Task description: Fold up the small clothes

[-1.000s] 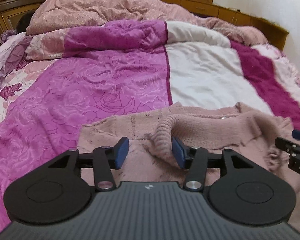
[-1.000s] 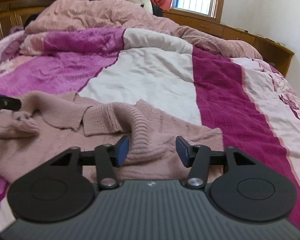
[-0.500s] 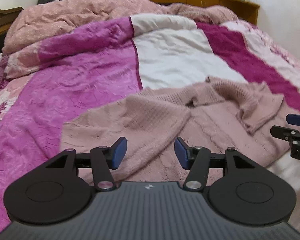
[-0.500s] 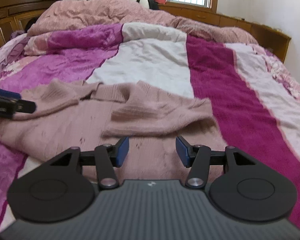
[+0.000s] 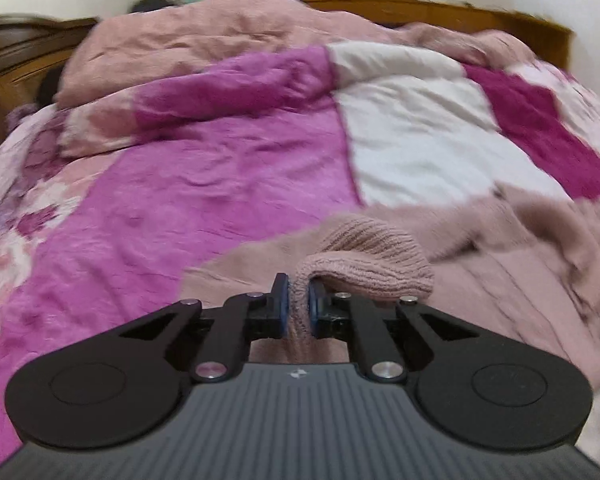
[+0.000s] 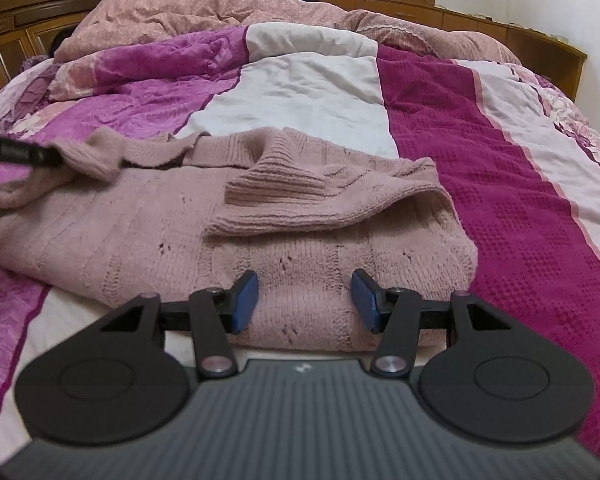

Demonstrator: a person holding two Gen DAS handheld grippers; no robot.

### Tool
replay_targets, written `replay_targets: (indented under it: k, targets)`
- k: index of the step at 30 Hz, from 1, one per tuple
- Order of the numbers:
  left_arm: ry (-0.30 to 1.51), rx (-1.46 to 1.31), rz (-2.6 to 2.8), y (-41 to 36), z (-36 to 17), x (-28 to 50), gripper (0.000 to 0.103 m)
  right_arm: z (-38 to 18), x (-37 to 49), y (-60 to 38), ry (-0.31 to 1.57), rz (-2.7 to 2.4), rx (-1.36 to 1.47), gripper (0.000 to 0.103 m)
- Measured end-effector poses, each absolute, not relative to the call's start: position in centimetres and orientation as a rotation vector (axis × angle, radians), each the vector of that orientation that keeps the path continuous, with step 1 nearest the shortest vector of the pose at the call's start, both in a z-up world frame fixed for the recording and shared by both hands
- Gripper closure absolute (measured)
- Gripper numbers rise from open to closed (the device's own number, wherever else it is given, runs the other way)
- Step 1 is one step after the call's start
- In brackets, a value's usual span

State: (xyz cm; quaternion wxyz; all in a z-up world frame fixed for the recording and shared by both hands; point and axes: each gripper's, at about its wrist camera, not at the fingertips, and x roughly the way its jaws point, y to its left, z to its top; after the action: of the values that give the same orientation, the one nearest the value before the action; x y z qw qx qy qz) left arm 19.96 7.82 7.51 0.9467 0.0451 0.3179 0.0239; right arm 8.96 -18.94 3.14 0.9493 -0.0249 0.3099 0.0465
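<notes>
A dusty pink knitted sweater lies spread on the bed. In the left wrist view my left gripper is shut on a ribbed fold of the sweater, which bunches up between the blue pads. The same gripper shows at the left edge of the right wrist view, with lifted knit in it. My right gripper stands open just above the sweater's near hem, nothing pressed between its pads. One sleeve lies folded across the sweater's body.
The bedspread has magenta, white and floral stripes. A rumpled pink quilt is heaped at the far end. A wooden headboard stands at the back left, a wooden ledge under a window at the back right.
My left gripper went from open over the sweater to shut on a ribbed fold of it. The right gripper stayed open and drifted closer to the sweater's near hem.
</notes>
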Motion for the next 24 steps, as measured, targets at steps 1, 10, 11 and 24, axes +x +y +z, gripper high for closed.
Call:
replay_targets:
  k: [1, 10, 11, 24]
  targets:
    - [0.654, 0.071, 0.078, 8.6, 7.7, 20.4, 0.091, 3.1, 8.9, -18.9, 0.629, 0.094, -0.053, 0.049]
    - [0.742, -0.06, 0.216, 14.4, 7.2, 22.4, 0.09, 3.0, 8.9, -19.0, 0.627, 0.097, -0.059, 0.049]
    - [0.743, -0.082, 0.222, 15.0, 7.1, 22.2, 0.09, 3.0, 8.9, -19.0, 0.627, 0.097, -0.06, 0.049]
    - [0.74, -0.22, 0.149, 17.0, 9.0, 20.5, 0.074, 4.6, 9.2, -17.8, 0.572, 0.131, -0.258, 0.049]
